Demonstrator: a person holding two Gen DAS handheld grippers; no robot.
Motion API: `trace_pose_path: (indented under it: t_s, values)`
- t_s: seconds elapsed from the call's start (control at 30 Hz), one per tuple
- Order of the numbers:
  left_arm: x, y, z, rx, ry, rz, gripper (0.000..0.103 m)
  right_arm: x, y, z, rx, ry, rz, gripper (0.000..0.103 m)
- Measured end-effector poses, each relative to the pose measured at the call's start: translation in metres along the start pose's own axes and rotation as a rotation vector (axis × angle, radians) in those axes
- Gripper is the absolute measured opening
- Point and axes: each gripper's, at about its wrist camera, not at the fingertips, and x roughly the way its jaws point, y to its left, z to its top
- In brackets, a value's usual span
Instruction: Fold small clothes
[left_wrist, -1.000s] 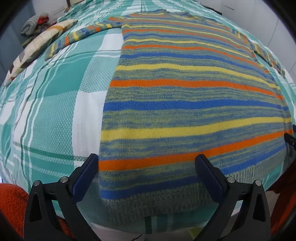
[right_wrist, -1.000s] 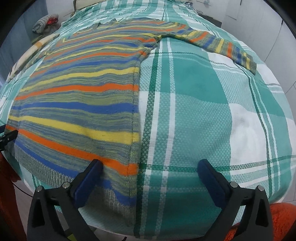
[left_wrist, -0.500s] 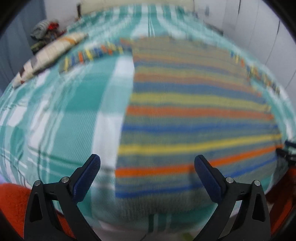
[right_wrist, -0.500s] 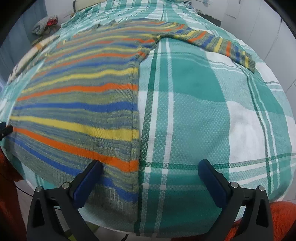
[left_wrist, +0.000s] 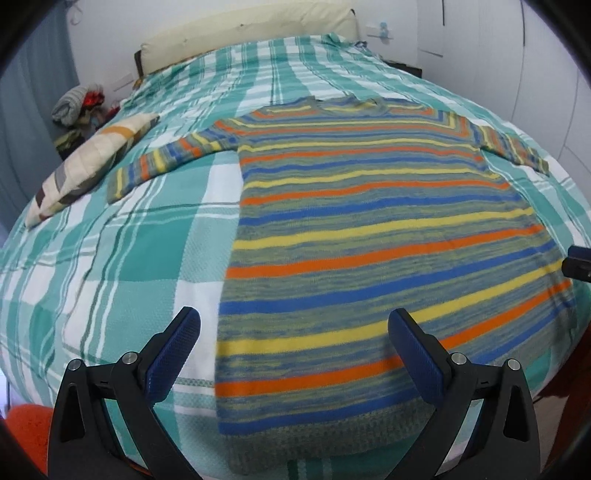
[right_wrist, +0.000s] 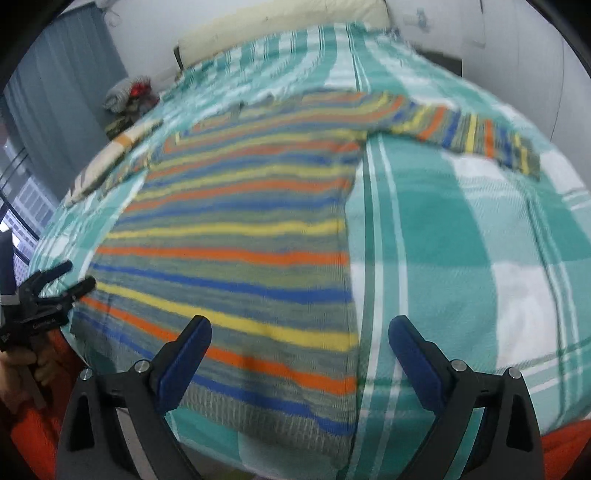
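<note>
A patterned pillow (left_wrist: 92, 162) lies at the left edge of the bed (left_wrist: 110, 258), near a pile of clothes (left_wrist: 75, 103) beyond it. The left gripper (left_wrist: 293, 343) hangs over the foot edge, fingers spread wide and holding nothing, above the sweater's left hem corner. The striped sweater (left_wrist: 369, 229) lies flat on the plaid bedspread, sleeves out to both sides, hem at the foot edge. The right gripper (right_wrist: 299, 347), likewise spread and empty, hangs over the right hem corner.
</note>
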Motion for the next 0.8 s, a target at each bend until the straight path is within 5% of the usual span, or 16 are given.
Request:
trace_pose_path:
  t_s: [0.23, 0.47, 0.63, 0.8]
  values:
    - [0.001, 0.017, 0.003, -0.089, -0.005, -0.002, 0.102, -0.009, -0.044, 0.02, 0.175, -0.035, 0.09, 0.093]
    - [0.004, 0.041, 0.002, -0.207, 0.009, -0.008, 0.102, -0.043, -0.176, 0.109, 0.454, -0.268, 0.047, 0.091]
    - [0.01, 0.053, 0.0, -0.288, 0.034, -0.017, 0.102, -0.022, -0.279, 0.155, 0.702, -0.259, 0.07, 0.09]
    - [0.016, 0.059, -0.003, -0.324, 0.062, -0.008, 0.102, 0.014, -0.32, 0.168, 0.775, -0.177, 0.075, 0.066]
